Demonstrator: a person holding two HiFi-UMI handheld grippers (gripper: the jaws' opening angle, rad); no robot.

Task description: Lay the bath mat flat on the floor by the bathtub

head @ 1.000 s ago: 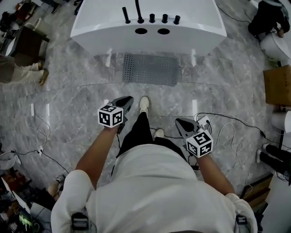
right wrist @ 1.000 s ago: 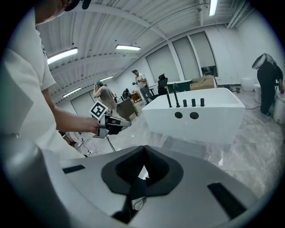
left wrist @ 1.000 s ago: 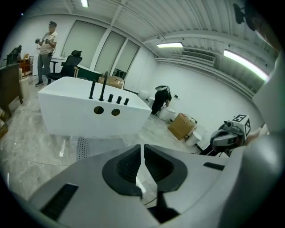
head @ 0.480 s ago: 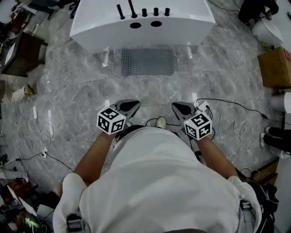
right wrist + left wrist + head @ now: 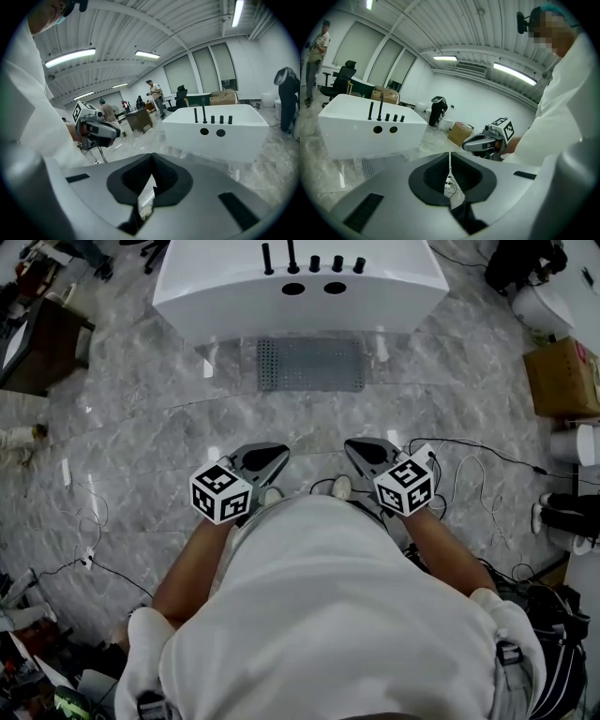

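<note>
The grey perforated bath mat lies flat on the marble floor right in front of the white bathtub. Both grippers hang at waist height, well back from the mat and pointing toward the tub. My left gripper is shut and holds nothing. My right gripper is shut and holds nothing too. In the left gripper view the jaws meet in a thin line, with the tub and a strip of mat beyond. In the right gripper view the shut jaws face the tub.
Cables trail over the floor at the right, close to the person's feet. A cardboard box stands at the right and a dark cabinet at the left. People stand far off behind the tub.
The person's forward leg has drawn back under the body. The two grippers have come closer together and a little nearer the tub. The mat has not moved.
</note>
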